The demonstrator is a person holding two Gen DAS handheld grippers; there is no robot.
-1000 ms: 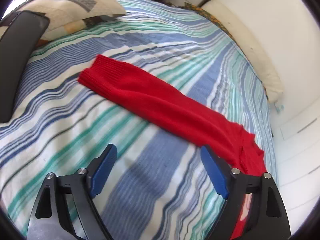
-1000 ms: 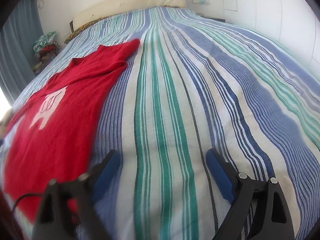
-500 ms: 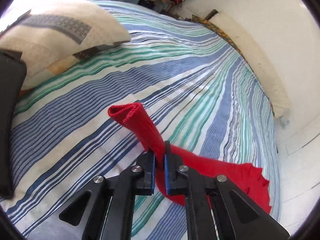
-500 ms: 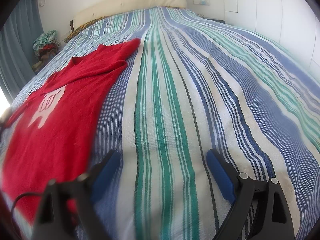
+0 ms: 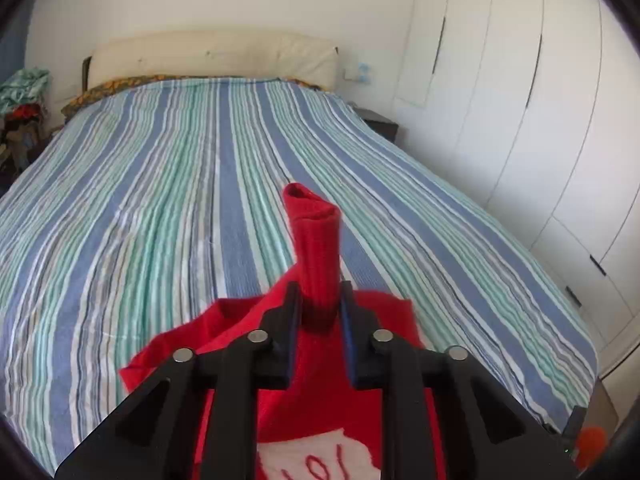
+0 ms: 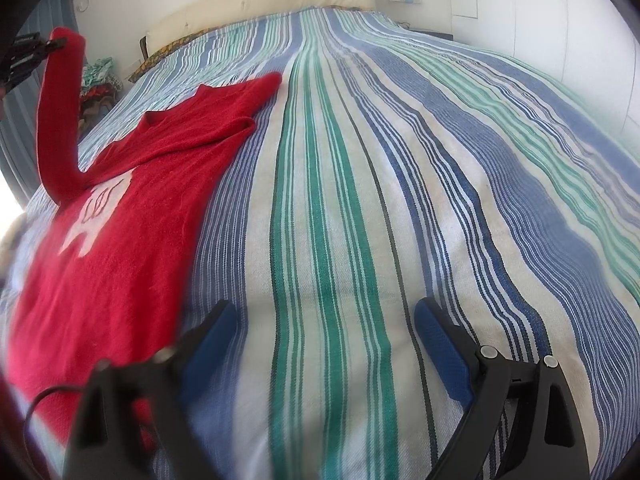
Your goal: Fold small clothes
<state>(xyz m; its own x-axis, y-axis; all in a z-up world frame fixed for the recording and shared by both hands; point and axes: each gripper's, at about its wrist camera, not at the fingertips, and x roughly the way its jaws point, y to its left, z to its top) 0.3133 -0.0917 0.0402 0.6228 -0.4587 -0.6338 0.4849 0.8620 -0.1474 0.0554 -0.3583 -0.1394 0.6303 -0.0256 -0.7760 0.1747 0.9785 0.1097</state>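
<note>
A small red knit sweater (image 6: 120, 216) with a white motif on the chest lies flat on the striped bed, at the left of the right wrist view. My left gripper (image 5: 319, 308) is shut on one sleeve (image 5: 316, 248) near its cuff and holds it up above the sweater's body (image 5: 304, 408). From the right wrist view the lifted sleeve (image 6: 58, 120) stands up at the far left, with the left gripper (image 6: 52, 44) at its top. My right gripper (image 6: 322, 336) is open and empty, low over the bedspread to the right of the sweater.
The bed (image 5: 180, 184) has a blue, green and white striped cover and a cream headboard (image 5: 212, 56). White wardrobe doors (image 5: 520, 120) run along the right. A pile of clothes (image 5: 22, 112) lies at the far left. A dark nightstand (image 5: 380, 124) stands by the bed.
My left gripper closed on the sleeve, lifted it off the bed and swung round over the sweater's body. The right gripper stayed open and nearly still.
</note>
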